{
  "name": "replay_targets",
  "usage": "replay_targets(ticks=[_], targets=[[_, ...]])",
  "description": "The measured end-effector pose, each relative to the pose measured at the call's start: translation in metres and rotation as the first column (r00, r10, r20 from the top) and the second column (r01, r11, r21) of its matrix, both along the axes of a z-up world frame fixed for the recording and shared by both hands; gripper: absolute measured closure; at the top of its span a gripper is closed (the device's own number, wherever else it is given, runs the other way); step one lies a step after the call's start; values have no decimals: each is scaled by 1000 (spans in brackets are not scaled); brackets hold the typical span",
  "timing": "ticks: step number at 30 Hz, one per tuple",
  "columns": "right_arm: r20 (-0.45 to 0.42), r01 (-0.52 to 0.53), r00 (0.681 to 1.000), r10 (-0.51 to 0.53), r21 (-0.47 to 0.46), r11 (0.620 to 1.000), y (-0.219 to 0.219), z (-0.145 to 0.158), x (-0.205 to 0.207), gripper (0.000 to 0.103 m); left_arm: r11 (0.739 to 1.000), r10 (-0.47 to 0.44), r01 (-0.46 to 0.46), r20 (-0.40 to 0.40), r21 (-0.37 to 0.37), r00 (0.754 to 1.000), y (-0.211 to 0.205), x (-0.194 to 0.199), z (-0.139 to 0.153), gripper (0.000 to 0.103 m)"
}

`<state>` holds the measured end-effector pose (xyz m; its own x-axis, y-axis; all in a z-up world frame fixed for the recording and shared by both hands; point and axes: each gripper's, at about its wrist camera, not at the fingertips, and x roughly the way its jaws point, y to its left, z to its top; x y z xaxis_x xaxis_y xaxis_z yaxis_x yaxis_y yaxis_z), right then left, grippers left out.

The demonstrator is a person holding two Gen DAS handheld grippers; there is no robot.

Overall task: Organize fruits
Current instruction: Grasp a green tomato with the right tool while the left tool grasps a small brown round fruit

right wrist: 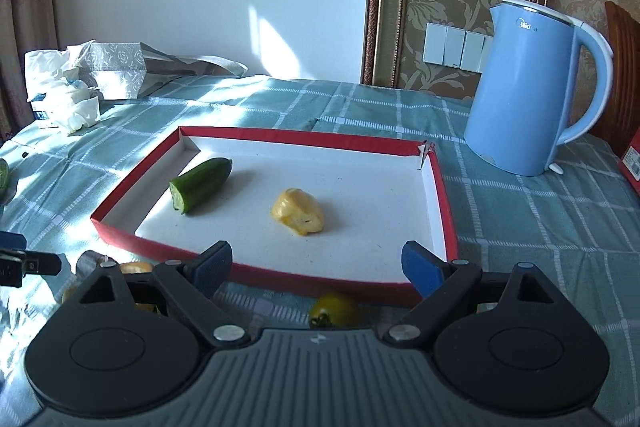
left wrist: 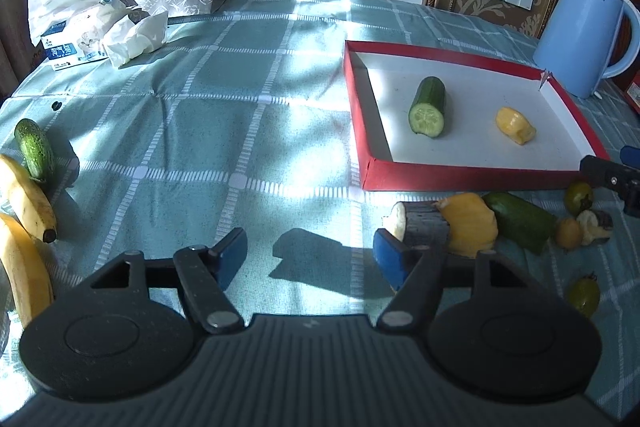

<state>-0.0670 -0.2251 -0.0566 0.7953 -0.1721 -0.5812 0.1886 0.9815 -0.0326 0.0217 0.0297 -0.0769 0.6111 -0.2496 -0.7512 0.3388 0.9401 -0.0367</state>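
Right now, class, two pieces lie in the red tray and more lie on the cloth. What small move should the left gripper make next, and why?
Probably ease the left gripper toward the dark-skinned cut piece beside its right finger. Its jaws stand open and empty, and the red tray just beyond holds only a cucumber half and a yellow piece.

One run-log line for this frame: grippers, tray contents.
left gripper: open, empty | right gripper: open, empty | red tray: cucumber half, yellow piece | loose fruit pile: outside tray
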Motion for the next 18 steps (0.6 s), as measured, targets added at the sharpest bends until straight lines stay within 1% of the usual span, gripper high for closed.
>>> replay_targets(ticks=[4, 6, 8, 14, 16, 18], targets=[[-29, -9, 1000, 8, -33, 999, 5, -5, -30, 11, 1000, -12, 12, -9, -5, 1000, -1, -7, -3, 34], [-57, -13, 998, 13, -4, 1000, 7, -9, -39, 11, 1000, -22, 22, -1, -2, 1000, -4, -11, -5, 29], [-70, -26, 997, 26, -6, 1000, 13, -14, -43, 11, 999, -32, 32, 14, -6, 999, -7, -16, -6, 27], [-39, -30, 999, 29, -23, 999, 30, -33, -54, 12, 999, -40, 41, 64, -10, 997, -13, -25, -8, 23], [-27, -32, 999, 31, -13, 999, 31, -34, -56, 12, 999, -44, 45, 70, -19, 997, -13, -28, -7, 23], [-26, -30, 999, 30, -5, 1000, 32, -35, -57, 12, 999, -49, 50, 86, -10, 995, -15, -31, -8, 22]])
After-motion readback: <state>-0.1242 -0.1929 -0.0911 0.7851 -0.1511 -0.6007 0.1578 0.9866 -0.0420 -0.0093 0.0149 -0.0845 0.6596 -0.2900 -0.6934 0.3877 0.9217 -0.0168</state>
